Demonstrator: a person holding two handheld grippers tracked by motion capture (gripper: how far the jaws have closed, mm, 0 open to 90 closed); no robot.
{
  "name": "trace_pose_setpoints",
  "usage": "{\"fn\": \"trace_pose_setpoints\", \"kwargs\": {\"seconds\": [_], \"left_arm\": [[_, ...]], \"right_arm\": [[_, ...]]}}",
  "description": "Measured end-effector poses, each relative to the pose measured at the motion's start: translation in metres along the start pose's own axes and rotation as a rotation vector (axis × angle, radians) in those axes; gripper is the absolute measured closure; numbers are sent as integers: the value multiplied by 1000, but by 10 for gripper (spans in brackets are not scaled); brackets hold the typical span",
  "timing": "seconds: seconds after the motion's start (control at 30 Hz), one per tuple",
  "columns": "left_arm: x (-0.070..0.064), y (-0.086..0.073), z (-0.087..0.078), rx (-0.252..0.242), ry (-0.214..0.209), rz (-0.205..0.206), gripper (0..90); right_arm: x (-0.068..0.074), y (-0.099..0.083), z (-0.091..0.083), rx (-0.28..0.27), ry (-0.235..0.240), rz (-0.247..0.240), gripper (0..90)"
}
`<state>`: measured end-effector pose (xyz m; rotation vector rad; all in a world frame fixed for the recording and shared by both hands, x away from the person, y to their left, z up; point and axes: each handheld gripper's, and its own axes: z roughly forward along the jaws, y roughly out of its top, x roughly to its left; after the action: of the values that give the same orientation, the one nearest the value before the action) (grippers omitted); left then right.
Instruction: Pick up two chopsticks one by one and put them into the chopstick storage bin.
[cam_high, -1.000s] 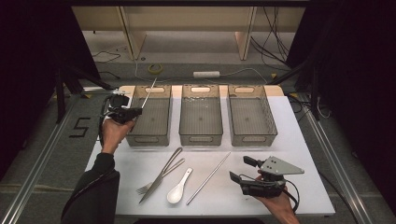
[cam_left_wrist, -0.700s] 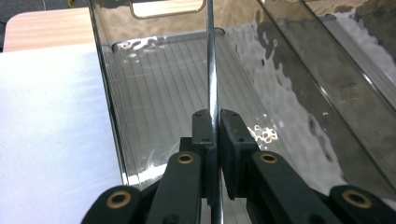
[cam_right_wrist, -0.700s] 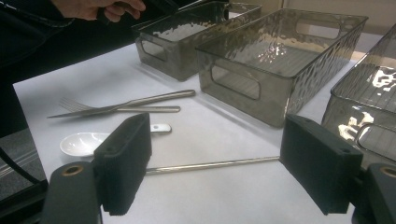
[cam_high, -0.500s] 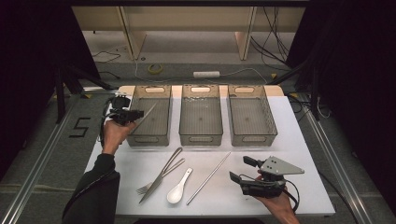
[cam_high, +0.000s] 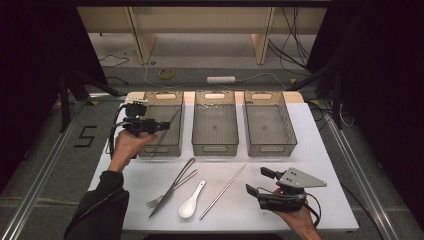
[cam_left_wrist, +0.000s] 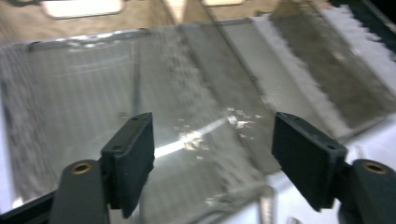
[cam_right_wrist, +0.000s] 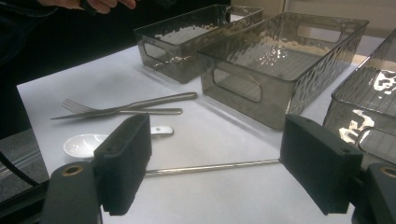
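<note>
A metal chopstick (cam_high: 167, 131) lies slanted inside the left smoky bin (cam_high: 160, 150). My left gripper (cam_high: 161, 126) hovers over that bin's left side, open, with nothing between its jaws. In the left gripper view the open left gripper (cam_left_wrist: 219, 140) looks down on the bin floor (cam_left_wrist: 84, 93), where a blurred bright streak (cam_left_wrist: 177, 146) shows. My right gripper (cam_high: 259, 182) rests low at the front right of the white table (cam_high: 320, 150), open. A second chopstick (cam_right_wrist: 210, 167) lies just beyond the open right gripper (cam_right_wrist: 219, 149).
A middle bin (cam_high: 215, 149) and a right bin (cam_high: 270, 149) stand beside the left one. A knife (cam_high: 172, 187) crossing a fork (cam_high: 162, 199), a white spoon (cam_high: 189, 205) and the second chopstick (cam_high: 222, 191) lie on the table's front half.
One second ago the left gripper held the chopstick tilted upward over the left bin. It has since let go, and the chopstick now lies in the bin. The right gripper has stayed still.
</note>
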<state>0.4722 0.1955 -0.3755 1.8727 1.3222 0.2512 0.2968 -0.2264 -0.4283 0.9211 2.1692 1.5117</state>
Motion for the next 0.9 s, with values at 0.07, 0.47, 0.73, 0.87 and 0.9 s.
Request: {"fn": "trace_pose_setpoints", "kwargs": {"seconds": [0.07,0.47,0.73,0.87,0.9], "left_arm": [[-13,-2,-2,19,-21,37,260],[-80,-29,-3,147,-83,212,220],[-118,-52,7,249,-111,292,219],[-132,-68,19,298,-129,316,221],[-134,-72,22,311,-131,325,221]], "right_arm": [[0,0,0,3,-3,0,257],[-2,1,-2,-3,-18,-1,257],[-2,2,-2,-5,-22,-3,257],[-2,2,-2,-3,-24,-4,257],[-2,2,-2,-2,-26,-5,257]]}}
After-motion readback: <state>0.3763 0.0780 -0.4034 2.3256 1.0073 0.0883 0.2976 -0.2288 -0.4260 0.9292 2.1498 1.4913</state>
